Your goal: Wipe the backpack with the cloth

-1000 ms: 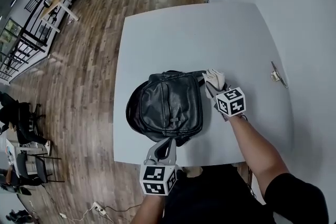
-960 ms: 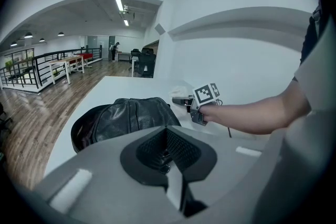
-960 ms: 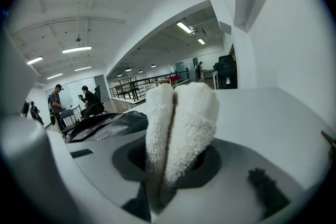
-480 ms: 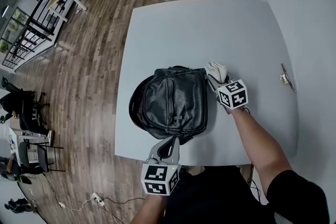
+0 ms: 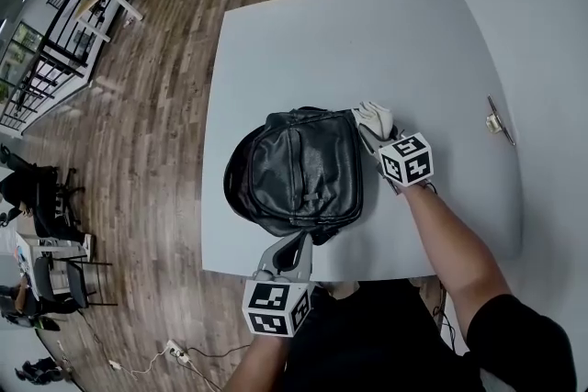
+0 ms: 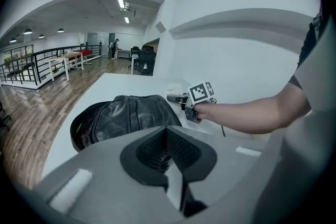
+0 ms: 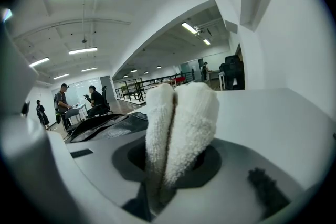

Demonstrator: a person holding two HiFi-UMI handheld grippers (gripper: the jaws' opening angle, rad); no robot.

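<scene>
left gripper (image 5: 296, 245): jaws together, empty | right gripper (image 5: 370, 135): clamped on folded white cloth (image 5: 374, 117) | black leather backpack (image 5: 299, 170): flat on desk (image 5: 367, 41), just ahead of left gripper, just left of right gripper's cloth

No readable text, brand, no. or sign anywhere; only square black-and-white marker patterns on the gripper cubes, no letters.

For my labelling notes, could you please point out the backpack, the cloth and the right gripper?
backpack (image 5: 303, 170), head view, front panel.
cloth (image 7: 182, 119), right gripper view, folded middle.
right gripper (image 5: 374, 134), head view, between its fingers.
</scene>
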